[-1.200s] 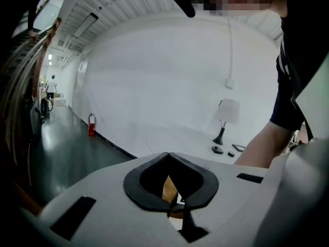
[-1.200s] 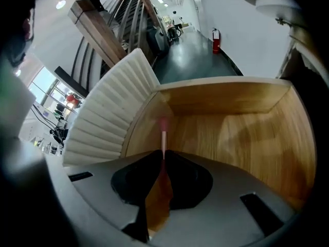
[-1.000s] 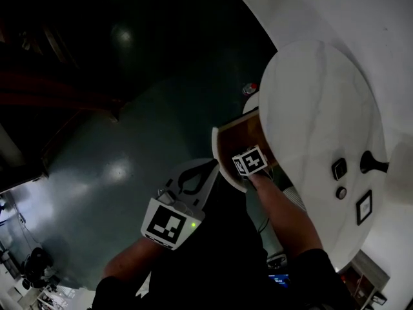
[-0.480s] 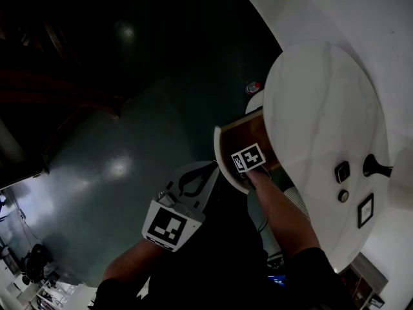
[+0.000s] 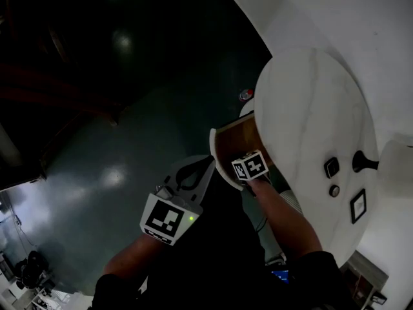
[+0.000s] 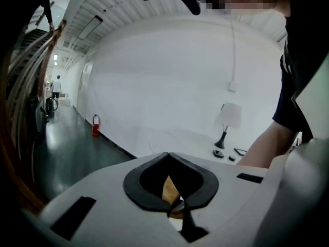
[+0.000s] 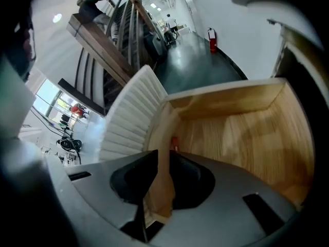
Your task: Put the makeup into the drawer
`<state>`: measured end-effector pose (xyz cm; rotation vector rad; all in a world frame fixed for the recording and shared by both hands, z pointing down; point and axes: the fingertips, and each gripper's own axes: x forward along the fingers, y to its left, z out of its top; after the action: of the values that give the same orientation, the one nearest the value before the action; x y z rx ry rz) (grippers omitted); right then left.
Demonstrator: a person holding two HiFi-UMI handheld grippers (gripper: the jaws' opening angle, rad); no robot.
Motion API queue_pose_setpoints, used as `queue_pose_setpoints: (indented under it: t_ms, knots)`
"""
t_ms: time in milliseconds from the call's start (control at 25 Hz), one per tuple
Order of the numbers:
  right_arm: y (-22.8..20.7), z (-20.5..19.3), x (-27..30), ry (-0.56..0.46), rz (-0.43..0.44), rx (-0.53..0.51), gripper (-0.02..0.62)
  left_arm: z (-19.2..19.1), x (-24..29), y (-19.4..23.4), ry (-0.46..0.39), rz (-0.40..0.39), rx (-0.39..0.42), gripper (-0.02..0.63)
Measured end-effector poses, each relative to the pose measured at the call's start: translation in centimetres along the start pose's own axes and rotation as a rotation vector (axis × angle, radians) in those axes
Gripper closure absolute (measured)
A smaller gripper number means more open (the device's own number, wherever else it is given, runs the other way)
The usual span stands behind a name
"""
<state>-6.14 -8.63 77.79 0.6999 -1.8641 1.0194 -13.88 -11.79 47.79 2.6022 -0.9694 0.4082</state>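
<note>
The wooden drawer (image 5: 226,148) stands pulled out from under the white round table top (image 5: 310,115). My right gripper (image 5: 250,166) hangs over the drawer and points steeply down into it, its marker cube hiding the fingertips. In the right gripper view the right gripper (image 7: 148,210) looks shut and empty above the drawer's wooden floor (image 7: 247,133). A small red item (image 7: 175,142) lies by the drawer's left wall, mostly hidden behind the jaws. My left gripper (image 5: 192,177) is held left of the drawer over the dark floor, and in its own view the left gripper (image 6: 176,208) is shut on nothing.
On the table stand a lamp (image 5: 362,162) and a few small dark items (image 5: 331,167). A ribbed white cabinet side (image 7: 128,115) borders the drawer. A red fire extinguisher (image 5: 246,95) stands by the wall. The dark glossy floor (image 5: 97,160) spreads to the left.
My right gripper has lifted slightly over the drawer. The left gripper has stayed almost in place. The head view has shifted a little.
</note>
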Motion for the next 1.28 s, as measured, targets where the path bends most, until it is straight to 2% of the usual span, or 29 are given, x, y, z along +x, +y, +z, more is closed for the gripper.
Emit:
queue_pose_setpoints:
  t_ms: [120, 320, 640, 1080, 1280]
  knots:
    - [1.8, 1.2, -3.7, -0.104, 0.005, -0.020, 0.546, 1.6, -1.0, -0.6, -0.025, -0.004, 0.004, 0.595]
    - [4.4, 2.3, -10.6, -0.247, -0.014, -0.004, 0.546, 2.9, -2.1, -2.7, -0.023, -0.078, 0.041, 0.595]
    - [6.5, 0.7, -19.6, -0.430, -0.060, 0.044, 0.546, 4.5, -1.1, -7.1, -0.036, -0.200, 0.088, 0.595]
    - [6.7, -5.7, -33.4, -0.712, -0.170, 0.108, 0.546, 8.0, 0.8, -16.8, -0.062, -0.302, 0.203, 0.595]
    - [6.2, -10.9, -38.0, -0.775, -0.230, 0.118, 0.546, 8.6, 1.7, -22.4, -0.072, -0.333, 0.212, 0.595]
